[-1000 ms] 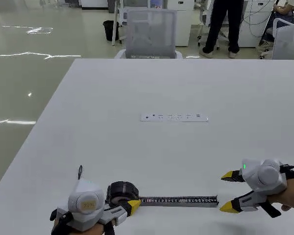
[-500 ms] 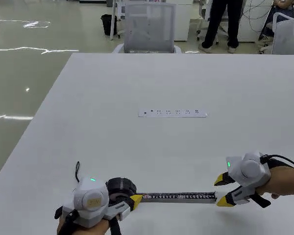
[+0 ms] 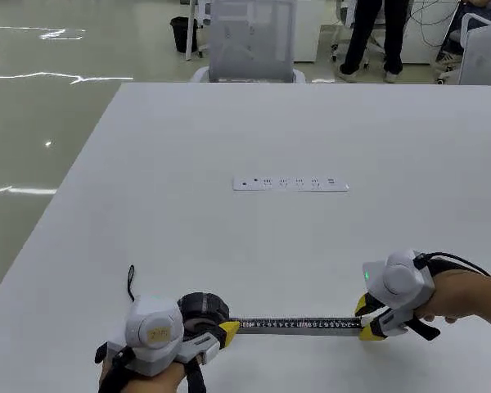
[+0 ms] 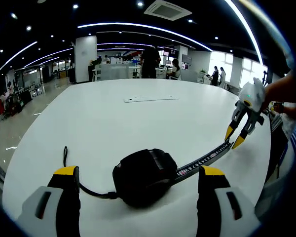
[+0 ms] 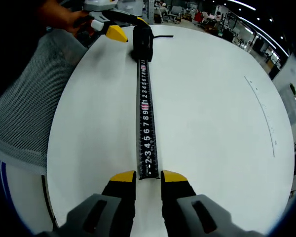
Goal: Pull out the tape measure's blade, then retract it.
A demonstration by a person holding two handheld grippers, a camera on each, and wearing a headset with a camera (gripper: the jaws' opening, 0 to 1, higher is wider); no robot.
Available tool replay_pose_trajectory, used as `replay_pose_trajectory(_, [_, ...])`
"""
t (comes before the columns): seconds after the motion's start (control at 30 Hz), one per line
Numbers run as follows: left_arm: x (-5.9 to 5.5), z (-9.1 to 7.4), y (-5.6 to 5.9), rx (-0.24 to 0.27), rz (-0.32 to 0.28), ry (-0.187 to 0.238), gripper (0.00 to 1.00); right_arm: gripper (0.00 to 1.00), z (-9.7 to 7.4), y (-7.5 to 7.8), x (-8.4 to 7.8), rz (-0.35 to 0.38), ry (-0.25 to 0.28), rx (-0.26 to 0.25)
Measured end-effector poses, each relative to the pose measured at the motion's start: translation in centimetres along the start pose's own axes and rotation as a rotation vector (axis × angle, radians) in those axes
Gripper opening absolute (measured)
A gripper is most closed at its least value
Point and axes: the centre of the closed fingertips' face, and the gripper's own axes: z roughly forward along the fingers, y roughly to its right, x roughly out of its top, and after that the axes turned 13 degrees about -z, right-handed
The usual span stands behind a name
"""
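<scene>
The left tool [image 4: 139,171] is held wide, its two yellow-tipped jaws standing on either side of the tape measure [image 3: 203,313] with a gap visible on each side in the left gripper view. The black case is seen resting on the white surface [image 3: 311,131] between those jaws, at the near left edge in the head view. A thin black strap [image 3: 131,280] is trailed from the case across the surface, away from the blade.

The right tool [image 5: 148,176] is narrowed to about the width of the blade [image 5: 146,113], and the blade's free end is set between its yellow tips. Whether the tips are actually pressed against the blade cannot be told. The tool is gripped by a hand [image 3: 458,295] at the near right of the surface.

The blade is drawn out of the case and laid flat on the surface in a straight line between the two tools, its printed numbers facing up; digits and a red mark can be read in the right gripper view.

Farther out, near the middle of the surface and well apart from the tape measure, a flat white power strip [image 3: 290,184] is seen. Beyond the far edge of the surface a grey mesh chair [image 3: 252,39] is placed, and a person [image 3: 368,33] in dark trousers is seen standing on the glossy floor [image 3: 57,106] behind it.
</scene>
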Motion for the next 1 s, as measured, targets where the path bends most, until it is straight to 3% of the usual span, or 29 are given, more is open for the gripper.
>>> replay_pose_trajectory(0.43, [-0.26, 0.09, -0.07, 0.003, -0.015, -0.003, 0.98, 0.16, 0.43, -0.05, -0.27, -0.009, -0.042, 0.029])
replay_pose_trajectory(0.87, [-0.59, 0.18, 0.21, 0.008, -0.032, -0.012, 0.94, 0.15, 0.42, 0.1, -0.32, 0.075, -0.057, 0.041])
replay_pose_trajectory(1.0, [-0.96, 0.61, 0.56, 0.017, -0.062, -0.021, 0.92, 0.15, 0.4, 0.08, -0.31, 0.072, -0.069, 0.04])
